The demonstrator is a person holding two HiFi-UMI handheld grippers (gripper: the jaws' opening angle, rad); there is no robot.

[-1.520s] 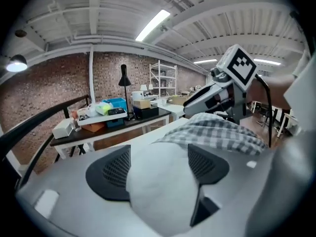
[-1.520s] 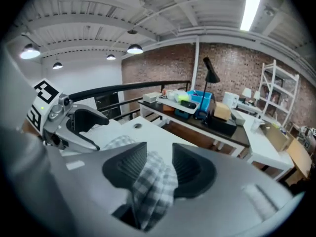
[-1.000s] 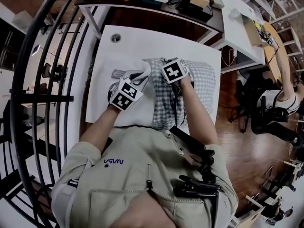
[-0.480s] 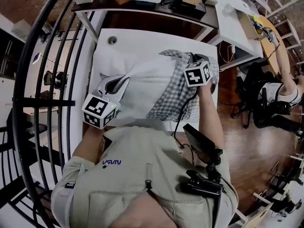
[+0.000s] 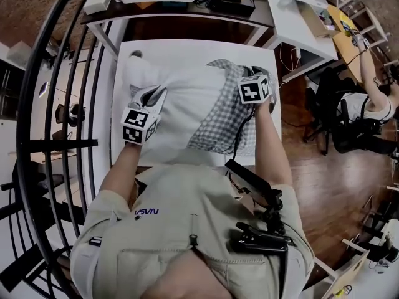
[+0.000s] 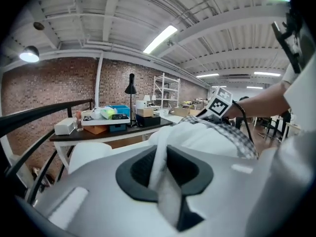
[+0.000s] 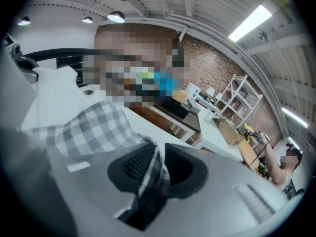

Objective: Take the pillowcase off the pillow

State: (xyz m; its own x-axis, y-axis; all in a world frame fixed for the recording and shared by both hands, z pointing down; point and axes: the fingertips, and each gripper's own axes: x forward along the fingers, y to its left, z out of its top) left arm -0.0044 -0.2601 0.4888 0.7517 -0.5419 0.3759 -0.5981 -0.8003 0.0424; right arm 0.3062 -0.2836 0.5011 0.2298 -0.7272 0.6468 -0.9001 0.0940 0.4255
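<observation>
Two grips, jaws just eased wider: left gripper [image 6: 160, 167] pinches pillow [image 5: 184, 98] frame-left, right gripper [image 7: 157, 169] pinches pillowcase [image 5: 227, 114] frame-right, long axis left-right.

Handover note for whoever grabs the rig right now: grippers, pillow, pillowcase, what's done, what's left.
Left gripper: jaws pinch a fold of the white pillow; they have just been opening a little, with fabric between them.
Right gripper: jaws pinch the checked pillowcase; they too have just been opening, with cloth between them.
The pillow lies on the white table. In the head view the pillowcase covers only its right part.
Done: the pillow's left part is bare.
Left: pull the pillowcase clear of the right end while holding the pillow back.
</observation>
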